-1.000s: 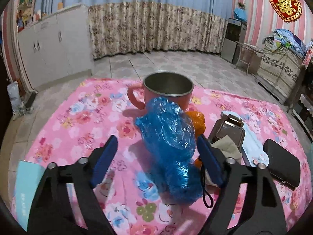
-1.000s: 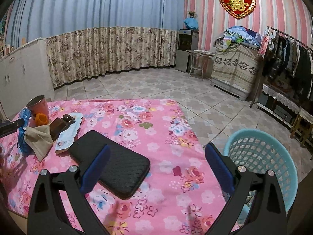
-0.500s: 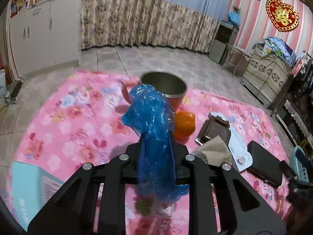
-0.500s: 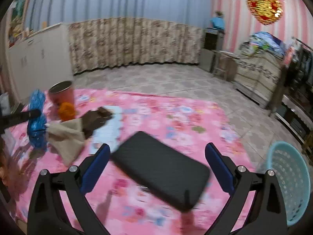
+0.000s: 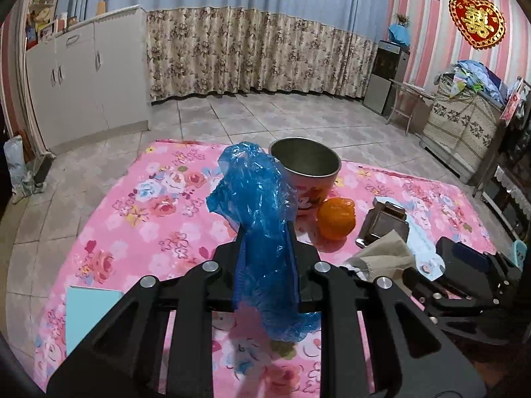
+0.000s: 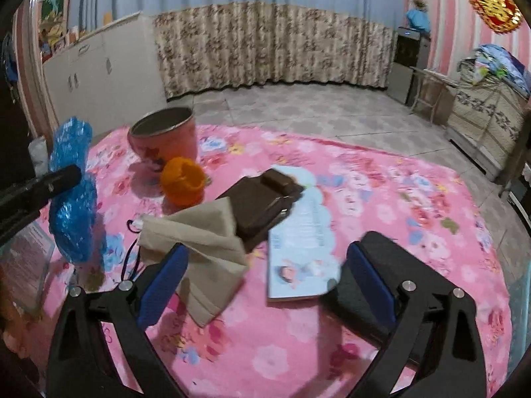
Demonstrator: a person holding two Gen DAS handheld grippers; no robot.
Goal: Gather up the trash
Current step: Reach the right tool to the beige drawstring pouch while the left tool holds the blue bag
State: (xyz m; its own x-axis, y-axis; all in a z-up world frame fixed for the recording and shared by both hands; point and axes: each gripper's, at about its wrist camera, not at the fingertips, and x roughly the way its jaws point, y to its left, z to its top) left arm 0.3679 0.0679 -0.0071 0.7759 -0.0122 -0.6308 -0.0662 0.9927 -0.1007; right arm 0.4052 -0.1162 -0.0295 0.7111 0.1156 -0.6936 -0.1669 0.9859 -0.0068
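Observation:
A crumpled blue plastic bag (image 5: 259, 199) stands up between the fingers of my left gripper (image 5: 265, 242), which is shut on it just above the pink floral blanket (image 5: 149, 215). In the right wrist view the same blue plastic bag (image 6: 74, 205) hangs at the far left in a black finger (image 6: 49, 182). My right gripper (image 6: 265, 275) is open and its jaws are closing. The lower corner of a beige crumpled cloth (image 6: 205, 235) with a black cord lies between them, untouched by the pads. An orange peel (image 6: 182, 182) sits beside a pink metal cup (image 6: 166, 139).
A brown box (image 6: 262, 205) lies on a pale blue booklet (image 6: 302, 232). A black flat case (image 6: 398, 265) sits behind the right finger. A light blue card (image 5: 89, 311) lies at the blanket's near left. A teal basket's rim (image 5: 519, 255) shows at the right edge. Tiled floor surrounds the blanket.
My left gripper shut on the blue bag. My right gripper swung left from the basket side across the black case to the beige cloth, and its jaws narrowed slightly.

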